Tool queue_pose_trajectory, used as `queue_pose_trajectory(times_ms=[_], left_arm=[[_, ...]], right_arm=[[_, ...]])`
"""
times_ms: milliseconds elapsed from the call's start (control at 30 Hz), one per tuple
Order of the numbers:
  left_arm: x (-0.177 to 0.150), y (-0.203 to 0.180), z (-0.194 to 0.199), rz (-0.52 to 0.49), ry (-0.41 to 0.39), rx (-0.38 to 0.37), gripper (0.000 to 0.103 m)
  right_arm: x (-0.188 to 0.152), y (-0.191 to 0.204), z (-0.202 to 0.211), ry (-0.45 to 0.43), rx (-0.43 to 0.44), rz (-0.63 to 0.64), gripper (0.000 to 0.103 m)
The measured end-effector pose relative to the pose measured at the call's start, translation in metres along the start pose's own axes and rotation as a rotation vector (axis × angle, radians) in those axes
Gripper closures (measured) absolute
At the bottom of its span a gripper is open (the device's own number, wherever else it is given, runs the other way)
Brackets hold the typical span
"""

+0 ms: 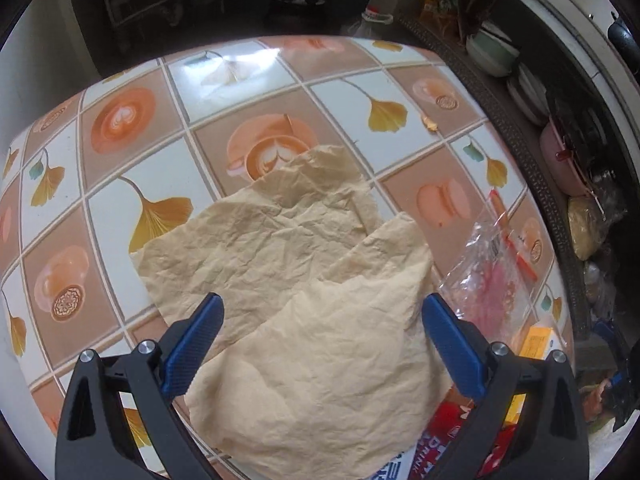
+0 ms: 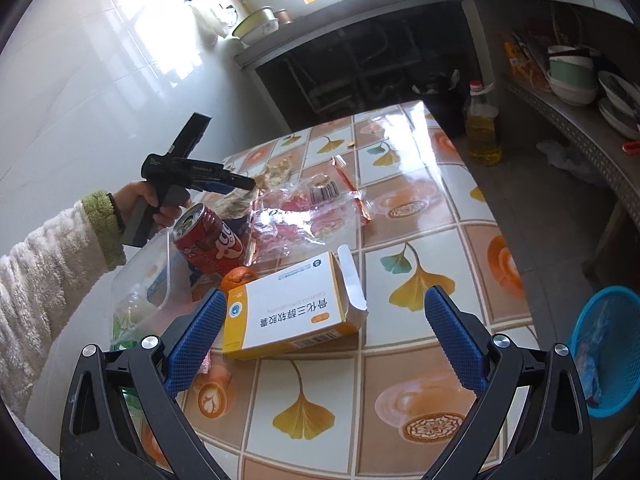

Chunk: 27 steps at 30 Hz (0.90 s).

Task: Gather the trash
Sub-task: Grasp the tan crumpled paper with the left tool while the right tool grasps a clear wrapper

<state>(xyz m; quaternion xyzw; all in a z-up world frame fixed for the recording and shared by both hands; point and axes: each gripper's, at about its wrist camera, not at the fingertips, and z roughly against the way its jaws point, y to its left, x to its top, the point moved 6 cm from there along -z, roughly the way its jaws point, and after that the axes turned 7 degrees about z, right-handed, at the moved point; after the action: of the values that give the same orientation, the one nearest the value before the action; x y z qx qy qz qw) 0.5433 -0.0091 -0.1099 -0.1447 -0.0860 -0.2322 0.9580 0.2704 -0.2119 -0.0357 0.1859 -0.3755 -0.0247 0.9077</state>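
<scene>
Crumpled tan paper (image 1: 296, 280) lies spread on the tabletop (image 1: 120, 128), and the left gripper (image 1: 322, 320) hangs over it with its blue fingers (image 1: 196, 344) wide apart, one at each side of the sheet; whether they touch it I cannot tell. Just beside the right-hand finger a clear plastic wrapper (image 1: 492, 276) lies toward the table's right edge.

From the other side, the right gripper (image 2: 326, 316) also stands open, its fingers (image 2: 454, 340) well apart. Between them, a little ahead of the tips, lies a yellow and white medicine box (image 2: 292, 316) on its side with an end flap open, not clamped. An orange (image 2: 238, 278) rests just behind the box, touching a tipped red drink can (image 2: 208, 240). A clear plastic bag (image 2: 148, 280) lies by the near left edge of the tabletop. A hand (image 2: 140, 200) in a fleecy sleeve (image 2: 44, 280) grips the left tool's handle. Off the table's right edge stands a blue basket (image 2: 608, 348) on the floor, with a bottle of oil (image 2: 482, 128) past the far corner.
</scene>
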Motion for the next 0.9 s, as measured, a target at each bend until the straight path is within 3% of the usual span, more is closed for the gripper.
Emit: queue_pose_trajectory(times_ms=[167,367,633,900], left_arm=[[0.001,0.008,-0.01,-0.042,-0.01,0.056,0.006],[0.003,0.017,-0.006,-0.031,-0.052,0.045,0.008],[0.005,0.03,0.007,0.014,-0.092,0.039,0.053],[0.002,0.034,0.008,0.079,-0.13,0.035,0.09]], right_arm=[[0.0,-0.005,-0.005,0.01,-0.005,-0.015,0.008],[0.001,-0.004,-0.007,0.016,-0.003,-0.011,0.008],[0.001,-0.003,-0.008,0.021,-0.001,-0.018,0.008],[0.009,0.004,0.003,0.002,-0.022,0.01,0.008]])
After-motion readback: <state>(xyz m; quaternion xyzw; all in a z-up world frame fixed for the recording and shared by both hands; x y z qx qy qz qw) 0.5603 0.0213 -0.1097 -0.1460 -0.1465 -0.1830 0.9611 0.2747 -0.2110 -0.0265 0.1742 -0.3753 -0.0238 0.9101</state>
